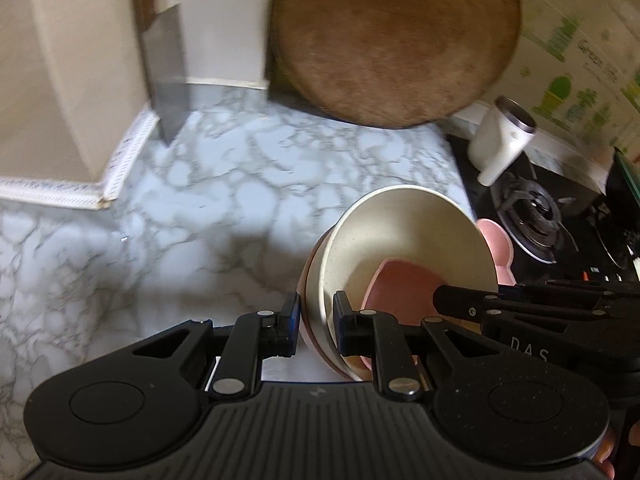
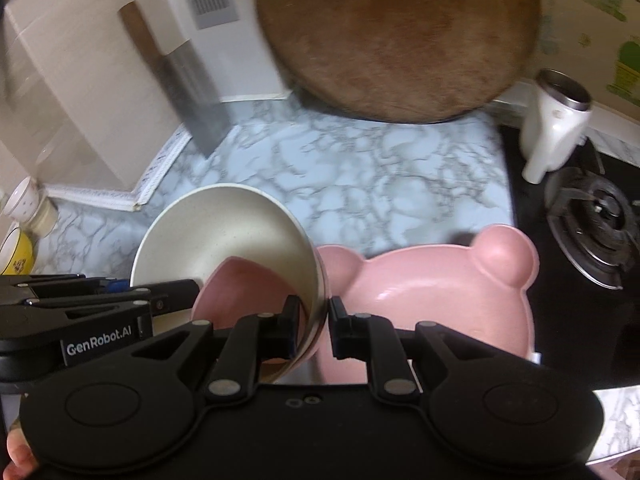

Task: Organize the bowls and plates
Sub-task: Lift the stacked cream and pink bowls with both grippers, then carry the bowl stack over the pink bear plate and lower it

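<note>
A cream bowl [image 1: 408, 240] with a small pink bowl [image 1: 404, 288] nested inside is tilted above the marble counter [image 1: 220, 200]; an outer pink bowl rim shows beneath it. My left gripper [image 1: 317, 322] is shut on the stack's left rim. My right gripper [image 2: 313, 322] is shut on the stack's opposite rim; the cream bowl [image 2: 224, 232] and inner pink bowl [image 2: 248, 292] show in its view. A pink bear-shaped plate [image 2: 440, 280] lies on the counter just right of the stack.
A round wooden board [image 1: 392, 40] leans at the back. A cleaver [image 1: 168, 72] leans on the left wall. A white device [image 1: 500, 140] and a black gas stove [image 2: 592, 216] are at right. A yellow bowl [image 2: 16, 256] and a white cup [image 2: 24, 200] sit far left.
</note>
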The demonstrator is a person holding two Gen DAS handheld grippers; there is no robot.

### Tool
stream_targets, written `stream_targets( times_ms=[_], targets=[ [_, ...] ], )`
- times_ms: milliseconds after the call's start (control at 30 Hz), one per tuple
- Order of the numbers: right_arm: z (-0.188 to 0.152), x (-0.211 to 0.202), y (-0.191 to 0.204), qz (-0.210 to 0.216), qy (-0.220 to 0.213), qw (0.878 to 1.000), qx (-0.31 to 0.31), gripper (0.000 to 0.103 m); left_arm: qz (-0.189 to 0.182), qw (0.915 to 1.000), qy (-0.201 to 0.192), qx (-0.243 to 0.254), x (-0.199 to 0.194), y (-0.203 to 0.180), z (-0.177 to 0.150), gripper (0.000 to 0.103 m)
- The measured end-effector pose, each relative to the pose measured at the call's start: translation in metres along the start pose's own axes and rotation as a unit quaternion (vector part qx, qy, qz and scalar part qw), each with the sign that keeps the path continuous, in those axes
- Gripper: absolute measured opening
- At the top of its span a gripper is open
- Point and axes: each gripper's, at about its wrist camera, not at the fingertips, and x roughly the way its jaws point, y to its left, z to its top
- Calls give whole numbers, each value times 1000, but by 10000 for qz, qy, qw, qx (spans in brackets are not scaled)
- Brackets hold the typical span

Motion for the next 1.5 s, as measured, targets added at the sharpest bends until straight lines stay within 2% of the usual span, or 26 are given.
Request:
stream_targets(
  times_ms=[300, 600, 1000, 1500],
  targets=[
    [-6, -12, -50, -346, -63, 9987, 374, 16, -278, 9987, 135, 402, 23, -54, 12, 16],
    [-13, -7, -92, -549, 105, 9961, 683, 16, -400, 9963, 394, 653, 56, -95, 16, 16],
    [-24, 9, -119, -530, 390, 9936, 919, 16, -360, 9939, 681, 786, 88, -116, 10, 16],
    [-25, 23, -123, -516, 525, 9930, 921, 16, -271, 9931, 798, 816, 100, -117, 9, 16]
  ],
)
